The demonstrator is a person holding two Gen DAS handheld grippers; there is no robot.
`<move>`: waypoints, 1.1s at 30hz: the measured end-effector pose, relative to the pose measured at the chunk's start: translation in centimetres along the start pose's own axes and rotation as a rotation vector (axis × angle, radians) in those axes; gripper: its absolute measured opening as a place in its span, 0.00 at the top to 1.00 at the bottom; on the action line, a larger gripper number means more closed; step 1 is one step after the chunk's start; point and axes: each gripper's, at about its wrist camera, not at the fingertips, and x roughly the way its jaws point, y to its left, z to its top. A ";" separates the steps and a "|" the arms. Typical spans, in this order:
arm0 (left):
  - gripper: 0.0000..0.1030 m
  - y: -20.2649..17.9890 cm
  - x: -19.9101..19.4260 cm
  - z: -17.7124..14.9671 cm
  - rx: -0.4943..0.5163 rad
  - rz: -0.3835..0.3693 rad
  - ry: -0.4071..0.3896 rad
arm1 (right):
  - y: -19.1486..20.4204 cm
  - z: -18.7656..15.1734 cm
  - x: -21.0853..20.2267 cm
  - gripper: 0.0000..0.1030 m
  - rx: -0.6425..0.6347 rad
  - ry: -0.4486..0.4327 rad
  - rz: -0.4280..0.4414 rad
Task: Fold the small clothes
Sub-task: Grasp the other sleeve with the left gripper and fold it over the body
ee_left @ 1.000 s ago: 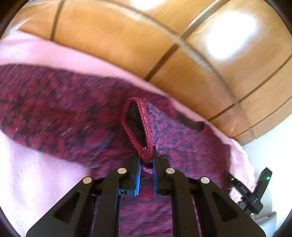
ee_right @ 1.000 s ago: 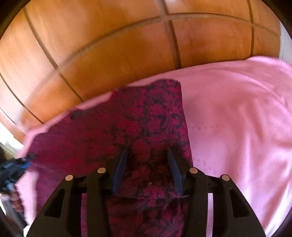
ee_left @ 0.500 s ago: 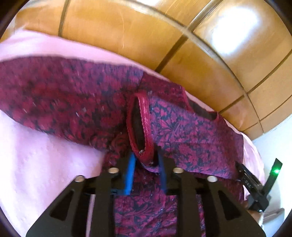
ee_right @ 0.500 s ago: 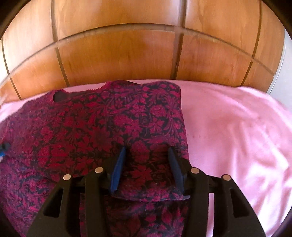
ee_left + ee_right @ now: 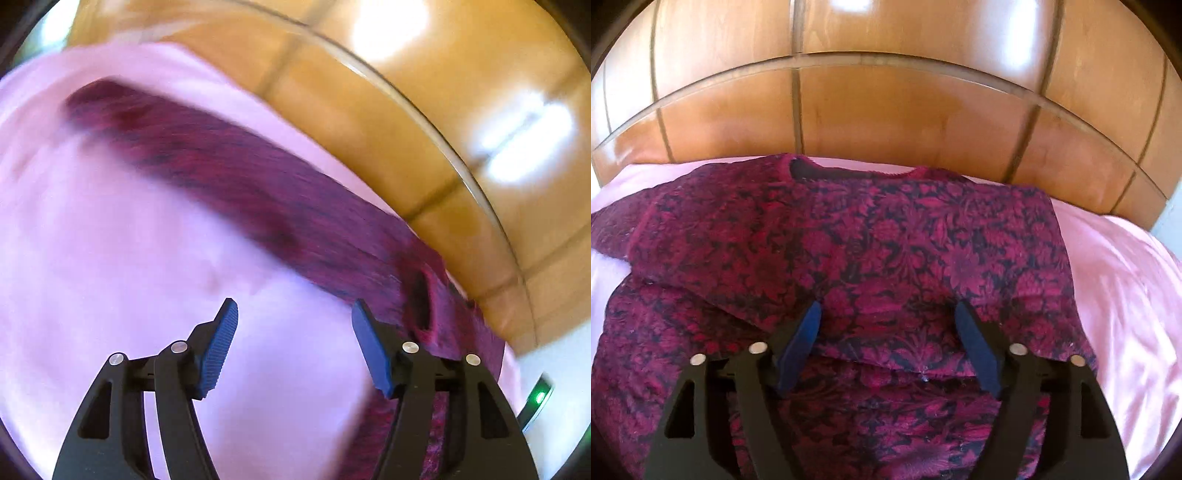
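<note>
The right gripper hung over the garment with its fingers spread wide and nothing between them. Beneath it the dark red floral garment lay on the pink bedsheet, its right side already folded inward over the body. The lower part was cut off by the frame and by the gripper's arms. Farther on, the neckline sat close to the bed's head edge, just before the wooden headboard.

The left gripper also stood spread apart and empty, over bare sheet near the garment's left edge. That view was heavily smeared: the garment read only as a dark band, its pattern lost. A green light at the right edge belonged to something indistinct.
</note>
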 end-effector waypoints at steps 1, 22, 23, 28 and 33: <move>0.39 1.9 -0.6 0.7 -0.040 -0.002 -0.013 | -0.4 -0.1 0.1 0.18 0.019 0.006 0.004; 0.52 13.3 0.6 11.4 -0.466 -0.074 -0.144 | -1.7 -0.3 0.4 0.09 0.069 -0.015 0.026; 0.58 13.4 0.6 11.8 -0.464 -0.054 -0.144 | -1.7 -0.3 0.4 0.09 0.068 -0.016 0.024; 0.88 11.4 0.4 12.5 -0.349 0.022 -0.159 | -1.6 -0.3 0.4 0.09 0.061 -0.017 0.014; 0.90 4.3 -2.3 10.8 -0.081 -0.047 -0.221 | -1.6 -0.3 0.4 0.09 0.057 -0.017 0.013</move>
